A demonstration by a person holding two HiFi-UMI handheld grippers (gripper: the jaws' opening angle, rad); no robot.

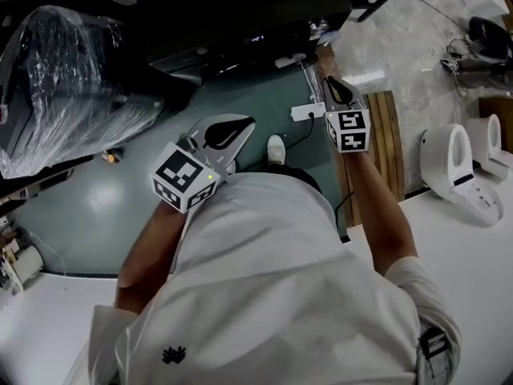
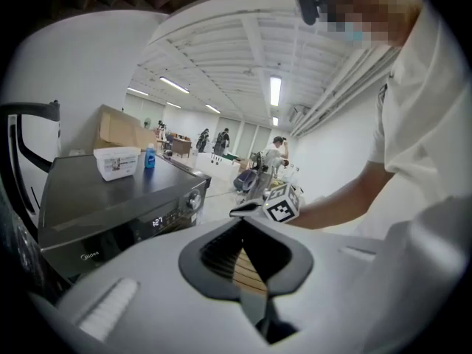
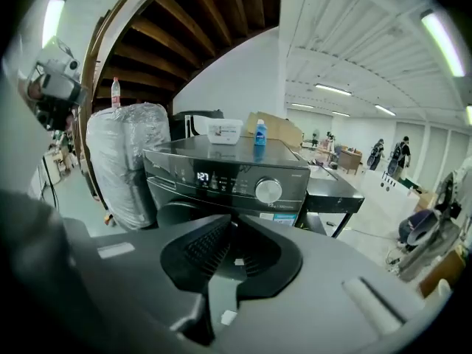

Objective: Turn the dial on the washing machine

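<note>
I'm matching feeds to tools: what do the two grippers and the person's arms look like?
Left gripper and right gripper: smooth grey shells, dark ribbed pads inside the jaws. Each carries a white cube with black square markers; the left cube shows a small green light. The person wears a white short-sleeved shirt with a small black emblem.

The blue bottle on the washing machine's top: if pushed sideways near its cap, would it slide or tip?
The blue bottle stands upright, taller than wide, so a push near the cap would probably tip it. It looks small and plastic, likely light. The washing machine top looks smooth, so a low push might slide it instead.
</note>
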